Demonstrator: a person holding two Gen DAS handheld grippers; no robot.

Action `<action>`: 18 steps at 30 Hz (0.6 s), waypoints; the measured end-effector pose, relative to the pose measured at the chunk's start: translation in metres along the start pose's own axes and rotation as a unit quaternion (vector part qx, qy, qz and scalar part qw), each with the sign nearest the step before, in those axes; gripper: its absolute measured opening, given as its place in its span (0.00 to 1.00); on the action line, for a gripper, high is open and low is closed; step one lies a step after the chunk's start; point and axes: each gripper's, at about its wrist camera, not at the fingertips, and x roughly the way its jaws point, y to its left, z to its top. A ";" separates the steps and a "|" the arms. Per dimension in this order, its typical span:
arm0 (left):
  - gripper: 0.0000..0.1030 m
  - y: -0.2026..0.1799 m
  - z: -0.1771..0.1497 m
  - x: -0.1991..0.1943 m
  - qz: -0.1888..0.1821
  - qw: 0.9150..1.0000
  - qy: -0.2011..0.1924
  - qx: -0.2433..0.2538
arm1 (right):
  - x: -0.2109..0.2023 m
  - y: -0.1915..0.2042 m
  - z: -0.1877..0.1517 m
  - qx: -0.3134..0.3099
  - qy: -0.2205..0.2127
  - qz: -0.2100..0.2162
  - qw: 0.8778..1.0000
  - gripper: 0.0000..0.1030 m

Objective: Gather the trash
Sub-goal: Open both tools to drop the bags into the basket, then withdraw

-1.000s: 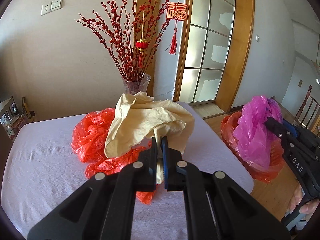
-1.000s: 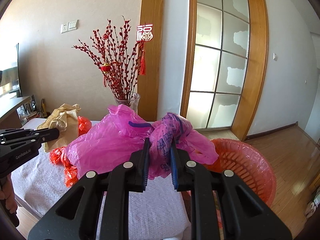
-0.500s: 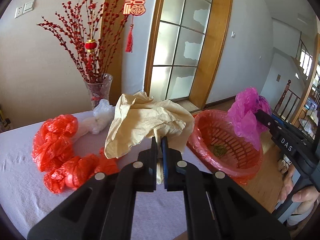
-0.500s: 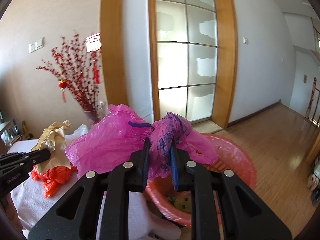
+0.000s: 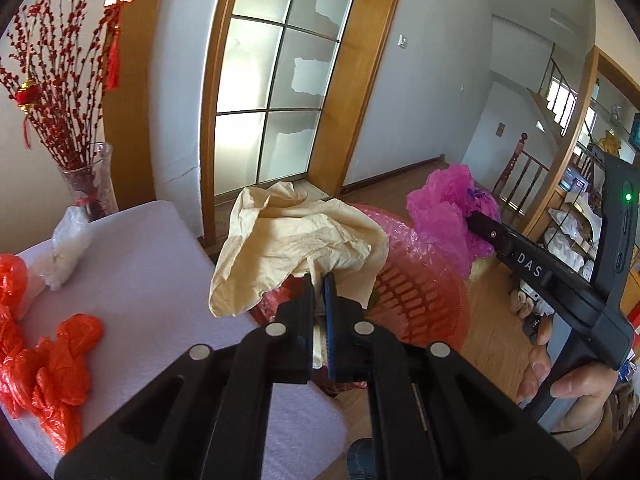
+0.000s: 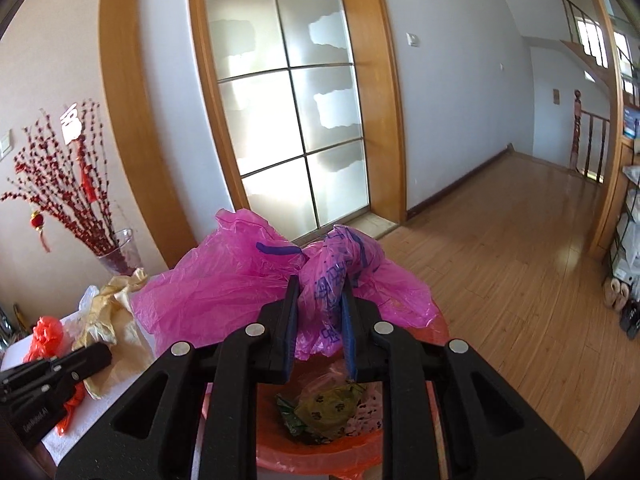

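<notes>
My left gripper (image 5: 319, 280) is shut on a crumpled beige paper bag (image 5: 288, 240) and holds it at the table's right edge, over the near rim of the red trash basket (image 5: 424, 304). My right gripper (image 6: 319, 292) is shut on a pink plastic bag (image 6: 240, 288) and holds it above the same basket (image 6: 320, 454), which has green and yellowish trash (image 6: 320, 408) inside. The pink bag also shows in the left wrist view (image 5: 444, 208), and the beige bag in the right wrist view (image 6: 112, 312).
Red plastic bags (image 5: 52, 364) and a white plastic bag (image 5: 68, 248) lie on the table with the white cloth (image 5: 152, 280). A glass vase with red branches (image 5: 86, 184) stands at its back. Wooden floor (image 6: 520, 280) lies to the right, with shoes (image 6: 618, 296) by a shelf.
Both grippers have swung right with their bags, from over the table to over the red basket. Both stay shut on their bags.
</notes>
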 end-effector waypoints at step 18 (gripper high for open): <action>0.34 -0.011 -0.010 0.073 -0.013 0.998 0.058 -0.005 | 0.032 -0.042 -0.015 0.048 0.044 -0.003 0.998 0.39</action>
